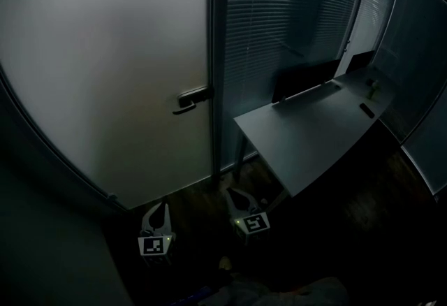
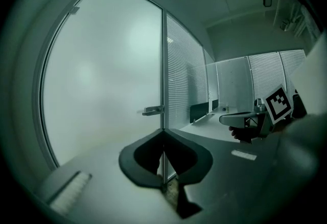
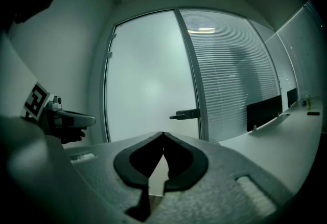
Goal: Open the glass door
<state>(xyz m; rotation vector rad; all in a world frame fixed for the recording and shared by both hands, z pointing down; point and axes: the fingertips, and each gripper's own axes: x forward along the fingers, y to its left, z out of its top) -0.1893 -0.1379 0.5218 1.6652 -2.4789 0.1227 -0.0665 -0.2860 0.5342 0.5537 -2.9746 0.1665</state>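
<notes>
A frosted glass door (image 1: pixel 105 74) stands closed ahead, with a dark lever handle (image 1: pixel 190 100) at its right edge beside the frame post (image 1: pixel 218 53). The handle (image 2: pixel 152 110) also shows in the left gripper view and, as the handle (image 3: pixel 186 114), in the right gripper view. My left gripper (image 1: pixel 162 207) is low at the bottom, well short of the door, its jaws shut and empty (image 2: pixel 163 133). My right gripper (image 1: pixel 232 193) sits beside it to the right, jaw tips together with nothing held (image 3: pixel 162 136).
A grey desk (image 1: pixel 314 133) with a dark monitor (image 1: pixel 304 77) stands to the right of the door, against a wall of blinds (image 1: pixel 279 25). Small items lie at the desk's far end. The floor below is dark.
</notes>
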